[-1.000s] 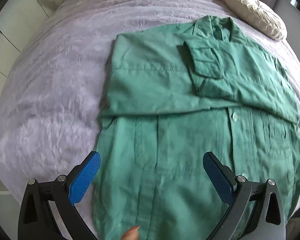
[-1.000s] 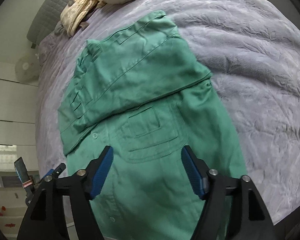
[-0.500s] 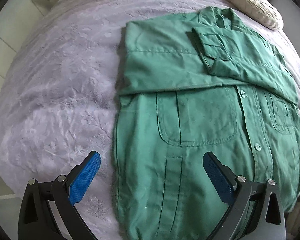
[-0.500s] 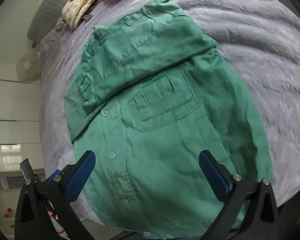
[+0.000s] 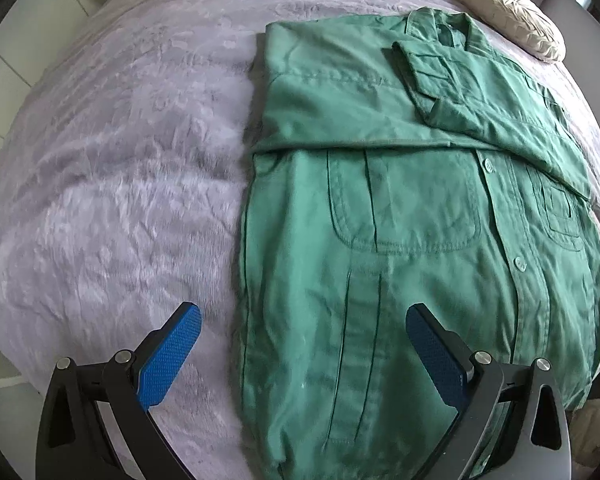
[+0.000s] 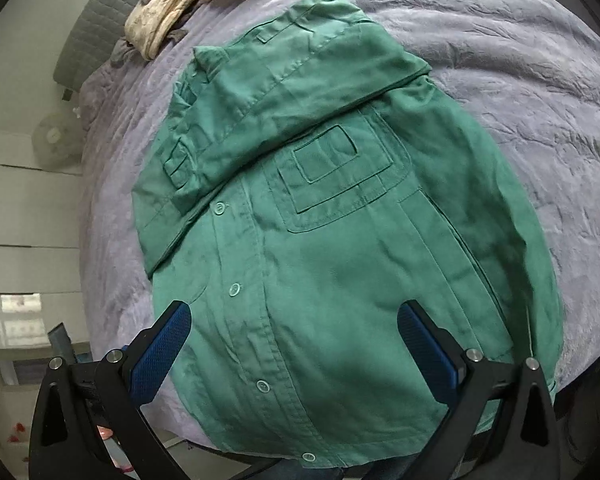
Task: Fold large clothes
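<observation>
A large green button-up shirt [image 5: 400, 240] lies flat on a lilac bedspread [image 5: 120, 160], front up, both sleeves folded across the chest. It also shows in the right wrist view [image 6: 340, 260], hem hanging over the near bed edge. My left gripper [image 5: 304, 344] is open and empty, above the shirt's lower left part, one pad over the bedspread. My right gripper [image 6: 294, 344] is open and empty, above the shirt's lower front by the button placket.
A cream cushion [image 5: 508, 12] and a beige knit blanket [image 6: 168, 12] lie at the bed's head. A grey headboard [image 6: 92, 28], a small fan [image 6: 54, 140] and white drawers [image 6: 16, 240] stand to the left. Bedspread [image 6: 540, 80] extends right of the shirt.
Both grippers pulled back and up from the shirt. The right gripper's jaws opened wider. The view now takes in more of the shirt and bed.
</observation>
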The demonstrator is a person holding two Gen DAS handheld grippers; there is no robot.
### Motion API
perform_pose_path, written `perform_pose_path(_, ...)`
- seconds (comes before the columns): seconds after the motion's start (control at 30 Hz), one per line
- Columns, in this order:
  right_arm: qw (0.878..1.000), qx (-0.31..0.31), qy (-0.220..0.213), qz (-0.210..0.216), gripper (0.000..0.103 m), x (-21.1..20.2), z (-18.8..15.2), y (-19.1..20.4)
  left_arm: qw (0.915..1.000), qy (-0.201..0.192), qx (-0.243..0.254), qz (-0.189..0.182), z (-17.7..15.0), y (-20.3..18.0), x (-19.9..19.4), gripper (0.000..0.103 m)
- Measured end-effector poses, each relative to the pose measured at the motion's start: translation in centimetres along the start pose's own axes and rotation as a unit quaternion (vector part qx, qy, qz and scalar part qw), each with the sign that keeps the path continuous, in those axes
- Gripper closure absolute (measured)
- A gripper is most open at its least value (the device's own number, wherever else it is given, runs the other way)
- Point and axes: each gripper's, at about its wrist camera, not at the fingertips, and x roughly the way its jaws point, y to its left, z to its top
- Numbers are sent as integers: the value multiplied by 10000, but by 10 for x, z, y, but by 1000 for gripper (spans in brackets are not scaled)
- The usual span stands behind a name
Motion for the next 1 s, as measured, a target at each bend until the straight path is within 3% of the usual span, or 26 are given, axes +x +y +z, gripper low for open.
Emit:
perform_pose_path(0.13,9996,-187,186,127,0,-2,-2,-4,9999,71,-122,18,-22,4,3,0)
perform_pose_path(0.33,9992,-49,373,167,0,-11,-14,-40,9989,412,-217,-19,-64,15,19,0)
perform_pose_path(0.57,9989,152,86,-441,0,-37,-27,-107,9970,708,-211,-212,-104,37,37,0)
perform_pose_path(0.63,9982,273,32,-527,0,-39,-28,-125,9948,945,-139,-342,-114,40,49,0)
perform_pose_path(0.73,9973,402,156,-597,0,-32,-34,-151,9933,1019,-109,-540,-122,42,52,0)
perform_pose_path(0.83,9965,498,488,-464,0,-15,-46,-169,9911,1102,-97,-741,-126,43,52,0)
perform_pose_path(1.0,9940,531,898,332,0,2,-60,-159,9851,1281,0,-1149,-139,31,49,0)
